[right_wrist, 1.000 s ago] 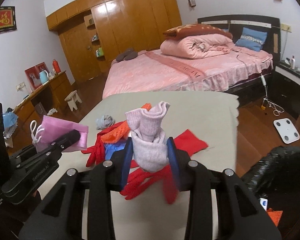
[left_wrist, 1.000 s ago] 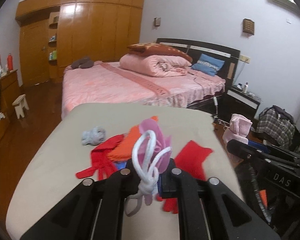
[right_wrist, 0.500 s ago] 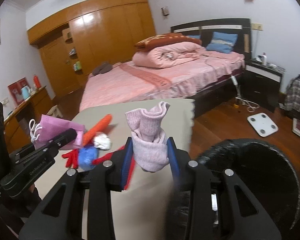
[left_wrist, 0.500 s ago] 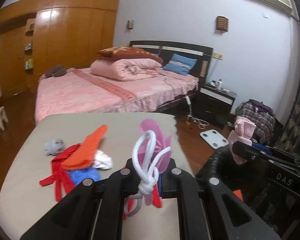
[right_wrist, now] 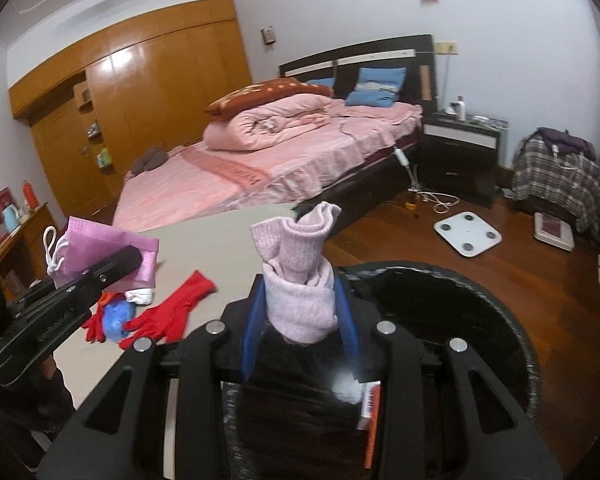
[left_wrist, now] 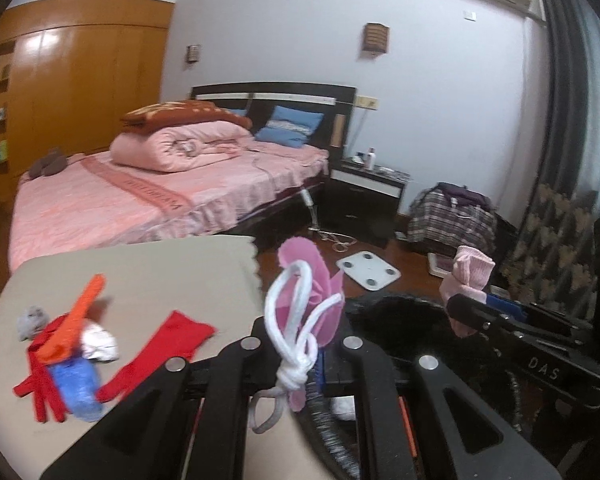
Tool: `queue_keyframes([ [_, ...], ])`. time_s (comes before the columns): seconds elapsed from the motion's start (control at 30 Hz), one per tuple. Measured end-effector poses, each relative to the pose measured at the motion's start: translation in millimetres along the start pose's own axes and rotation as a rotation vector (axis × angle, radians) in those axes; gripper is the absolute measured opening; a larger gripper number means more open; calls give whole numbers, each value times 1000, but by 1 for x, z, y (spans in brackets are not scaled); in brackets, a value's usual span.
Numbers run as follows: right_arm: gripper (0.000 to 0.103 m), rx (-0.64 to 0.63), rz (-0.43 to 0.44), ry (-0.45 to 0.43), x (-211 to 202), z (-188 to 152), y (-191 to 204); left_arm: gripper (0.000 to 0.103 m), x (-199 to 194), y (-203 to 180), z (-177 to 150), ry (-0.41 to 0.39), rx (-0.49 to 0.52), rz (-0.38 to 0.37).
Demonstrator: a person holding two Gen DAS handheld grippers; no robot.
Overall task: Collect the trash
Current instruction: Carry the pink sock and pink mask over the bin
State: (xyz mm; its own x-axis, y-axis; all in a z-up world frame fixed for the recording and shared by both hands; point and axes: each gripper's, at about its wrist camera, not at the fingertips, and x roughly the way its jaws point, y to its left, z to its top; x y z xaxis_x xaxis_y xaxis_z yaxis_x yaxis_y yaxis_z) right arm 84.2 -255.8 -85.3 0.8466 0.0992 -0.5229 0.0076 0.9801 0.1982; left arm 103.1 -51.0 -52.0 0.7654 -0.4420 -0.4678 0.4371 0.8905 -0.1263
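My left gripper [left_wrist: 302,344] is shut on a pink face mask [left_wrist: 324,284] whose white ear loops [left_wrist: 292,320] dangle in front of it. My right gripper [right_wrist: 300,308] is shut on a rolled pale pink sock [right_wrist: 300,280], which stands upright between the blue pads. Both grippers hang at the table's right edge, over the near rim of a black trash bin [right_wrist: 500,304]. On the beige table [right_wrist: 220,240] lie red gloves [left_wrist: 160,344], an orange piece [left_wrist: 80,316], a blue wad [left_wrist: 76,384], a white crumple [left_wrist: 100,344] and a grey wad [left_wrist: 32,320].
A bed with pink covers [right_wrist: 280,168] stands beyond the table. A white bathroom scale [right_wrist: 468,234] lies on the wooden floor past the bin. A dark nightstand [right_wrist: 464,140] and a plaid bag [right_wrist: 556,168] sit at the right wall.
Both grippers have swung right, off the table, keeping hold of the mask and the sock. The black bin has come into view under them, and the table's litter now lies to the left.
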Motion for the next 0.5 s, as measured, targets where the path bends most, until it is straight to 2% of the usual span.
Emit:
queue_keyframes([
  [0.5,33,73,-121,-10,-23,-20,-67,10,50,-69,0,49,67,-155],
])
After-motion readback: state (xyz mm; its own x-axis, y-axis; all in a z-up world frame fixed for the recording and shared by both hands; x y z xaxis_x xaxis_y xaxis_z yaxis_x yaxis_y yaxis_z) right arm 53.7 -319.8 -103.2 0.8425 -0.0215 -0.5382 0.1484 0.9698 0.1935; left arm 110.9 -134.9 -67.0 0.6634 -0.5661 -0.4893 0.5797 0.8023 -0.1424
